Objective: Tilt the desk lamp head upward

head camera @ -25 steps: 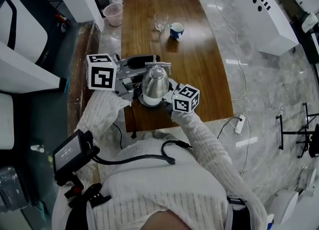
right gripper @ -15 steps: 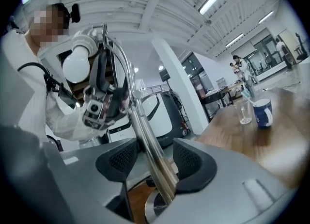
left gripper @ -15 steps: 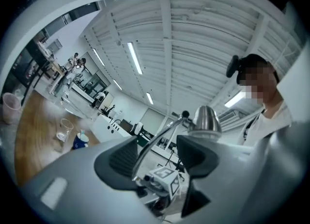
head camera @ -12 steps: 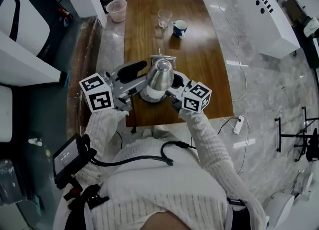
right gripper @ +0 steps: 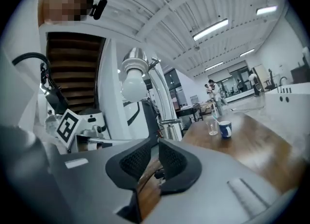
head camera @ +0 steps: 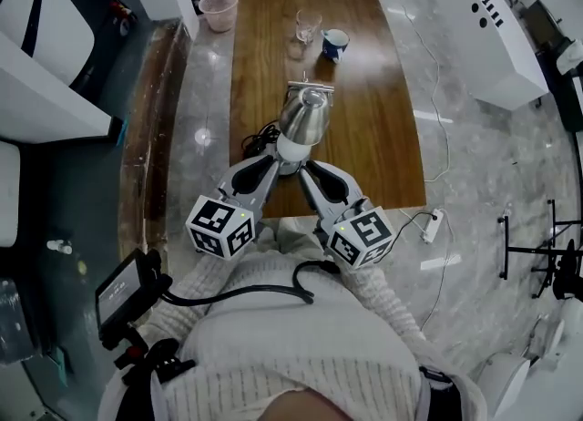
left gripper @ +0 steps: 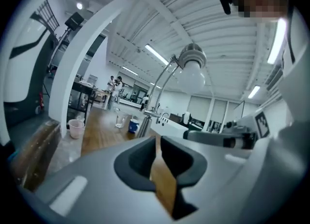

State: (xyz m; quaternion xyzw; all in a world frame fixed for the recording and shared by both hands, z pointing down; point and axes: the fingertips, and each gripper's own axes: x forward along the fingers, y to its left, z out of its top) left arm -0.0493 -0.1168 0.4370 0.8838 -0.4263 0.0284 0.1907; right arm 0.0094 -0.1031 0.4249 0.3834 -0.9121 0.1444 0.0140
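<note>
The desk lamp stands near the front of the wooden table. Its silver head is tilted, and the white bulb points toward me. Neither gripper touches it. My left gripper sits just short of the bulb on the left, its jaws closing to a thin slit with nothing between them. My right gripper lies beside it on the right, also closing and empty. From below, the left gripper view shows the lamp head above my left gripper. The right gripper view shows the bulb above my right gripper.
A clear glass and a blue mug stand at the table's far end. A pink cup sits off the far left corner. The lamp's black cable curls by its base. A power strip lies on the floor to the right.
Both grippers have drawn back from beside the lamp toward my body and now point at it side by side. Their jaws have narrowed. The lamp stands free.
</note>
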